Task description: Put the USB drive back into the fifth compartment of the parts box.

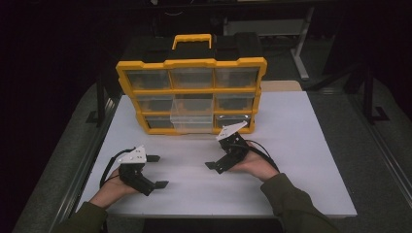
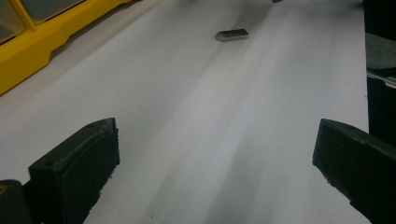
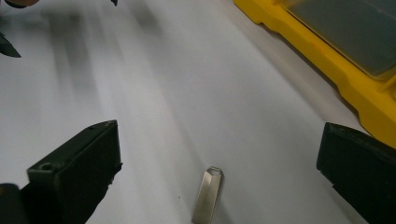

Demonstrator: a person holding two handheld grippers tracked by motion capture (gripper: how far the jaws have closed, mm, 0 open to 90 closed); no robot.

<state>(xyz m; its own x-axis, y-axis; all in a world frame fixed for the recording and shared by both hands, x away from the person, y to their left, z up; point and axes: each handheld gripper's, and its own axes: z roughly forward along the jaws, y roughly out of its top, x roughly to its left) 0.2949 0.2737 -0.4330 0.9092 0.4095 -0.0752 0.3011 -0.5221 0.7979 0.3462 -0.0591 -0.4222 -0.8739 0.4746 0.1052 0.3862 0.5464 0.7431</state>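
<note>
On white board [image 3: 154, 93]: slim metal stick [image 3: 208, 196].

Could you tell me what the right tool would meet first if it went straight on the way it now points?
Most likely the small metal USB stick, lying flat on the white table between the open jaws of the right tool. Beyond it, bare tabletop; depth is uncertain.
</note>
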